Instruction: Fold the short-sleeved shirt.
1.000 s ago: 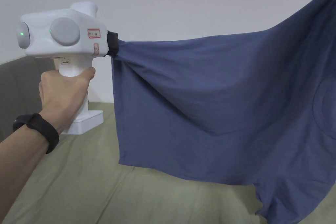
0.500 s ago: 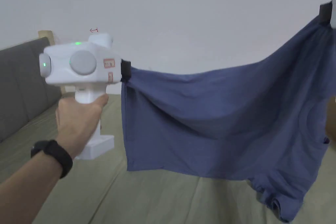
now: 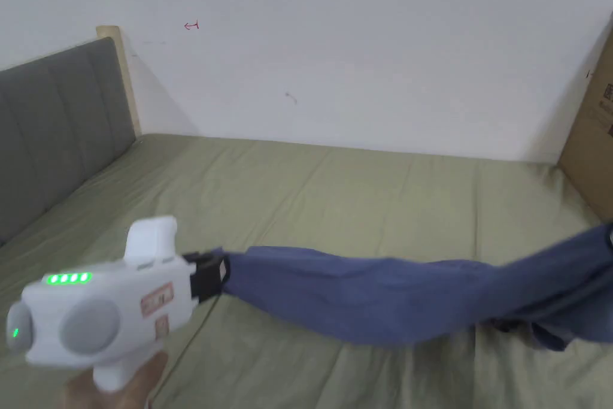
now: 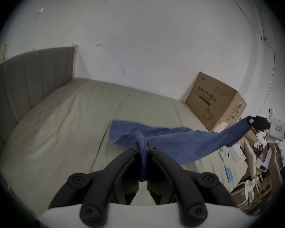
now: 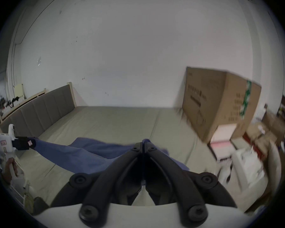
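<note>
Blue short-sleeved cotton shirt [image 3: 383,302] stretched low over olive-green bed sheet [image 3: 335,188] near its front edge, left gripper [image 4: 142,146] clamped on one end, right gripper [image 5: 143,145] clamped on the other, grey padded headboard [image 3: 54,123] at left edge, brown cardboard box [image 4: 217,105] at far right corner, clutter beyond blurred.

Your shirt [image 3: 371,302] is soft matt blue cloth; the bed [image 3: 335,188] sheet matt olive fabric; the box [image 4: 215,105] plain brown cardboard.
</note>
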